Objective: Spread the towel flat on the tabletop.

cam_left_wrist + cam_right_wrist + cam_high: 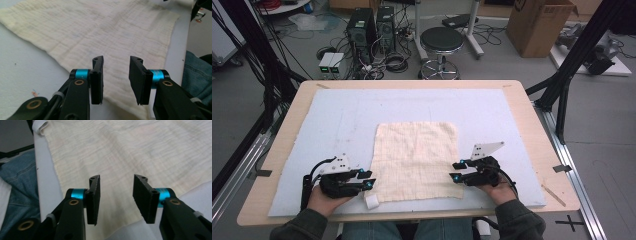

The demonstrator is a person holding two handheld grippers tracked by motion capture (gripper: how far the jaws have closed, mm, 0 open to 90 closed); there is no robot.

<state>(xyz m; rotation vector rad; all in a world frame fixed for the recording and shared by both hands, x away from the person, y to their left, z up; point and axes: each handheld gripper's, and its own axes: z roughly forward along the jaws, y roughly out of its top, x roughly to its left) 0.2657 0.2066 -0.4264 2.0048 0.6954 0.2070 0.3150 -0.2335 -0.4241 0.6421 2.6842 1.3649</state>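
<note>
high view, nearest the bottom edge: the person's 2 dark sleeves and blue jeans, then both hands resting on the pale blue mat [332, 115] that covers the wooden table [532, 107]. the left gripper [367, 180] sits at the cloth's near left corner and the right gripper [455, 171] at its near right edge, each pointing inward toward the other. between them lies the cream cloth [417, 157], spread flat and roughly square on the near middle of the mat. a small white folded tag [371, 201] sticks out at the cloth's near left corner, just beside the left gripper.

left gripper view: the 2 black jaws stand released, with a clear gap between them and nothing held. the cloth [100, 32] runs under and beyond the jaws, and its edge passes below the left jaw, with bare mat [22, 72] to the left. whether the tips touch the fabric i cannot tell.

right gripper view: these jaws are also parted and hold nothing. the cloth [140, 152] lies beneath the gap and stretches away ahead, and its near edge crosses just under the jaws.

farther off, beyond the table, stand a black round stool [441, 41], 2 computer towers [371, 27] among cables, and a cardboard box [539, 25]. no writing is readable anywhere.
</note>
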